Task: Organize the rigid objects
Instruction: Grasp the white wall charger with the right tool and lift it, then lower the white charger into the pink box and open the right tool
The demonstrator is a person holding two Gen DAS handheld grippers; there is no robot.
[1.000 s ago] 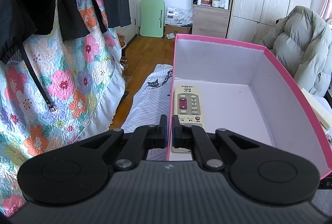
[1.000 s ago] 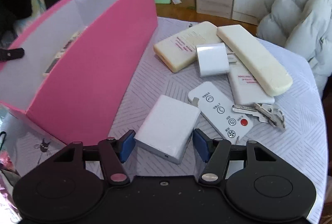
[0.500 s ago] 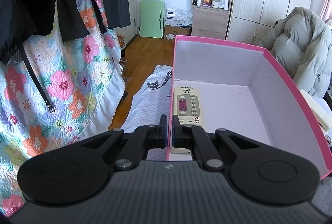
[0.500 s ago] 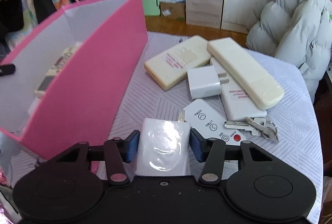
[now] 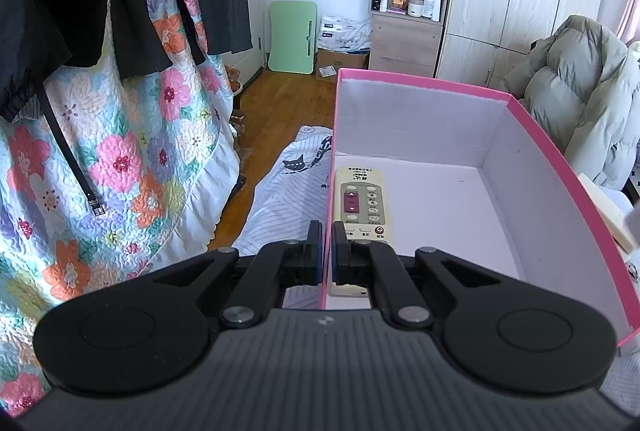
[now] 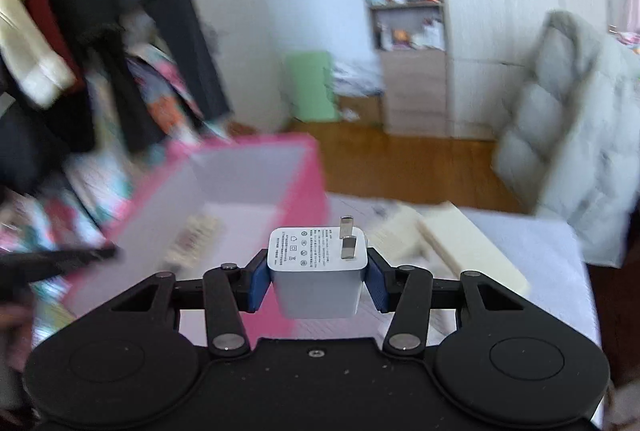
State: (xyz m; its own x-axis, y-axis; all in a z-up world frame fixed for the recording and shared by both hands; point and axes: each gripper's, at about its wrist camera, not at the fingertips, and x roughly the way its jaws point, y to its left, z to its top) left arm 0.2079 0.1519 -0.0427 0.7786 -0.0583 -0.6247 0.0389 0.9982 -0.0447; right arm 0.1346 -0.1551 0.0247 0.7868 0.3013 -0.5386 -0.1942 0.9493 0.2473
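The pink box (image 5: 560, 171) stands open on the table with a cream remote (image 5: 362, 199) lying along its left wall. My left gripper (image 5: 327, 243) is shut on that left wall, one finger inside and one outside. In the right wrist view my right gripper (image 6: 317, 281) is shut on a white plug charger (image 6: 296, 251), held in the air with its prongs up, its blue pads pressing on both sides. The pink box (image 6: 304, 199) shows blurred behind it to the left. Cream remotes (image 6: 460, 243) lie on the table to the right.
A striped cloth (image 6: 540, 259) covers the table. A grey puffer jacket (image 5: 580, 103) hangs over a chair at the right. A floral quilt (image 5: 120, 151) and dark clothes hang at the left. Shelves and wardrobes line the far wall.
My right gripper closed on the white charger and lifted it off the table, tilting upward so the view now looks over the box. The left gripper kept still on the box wall.
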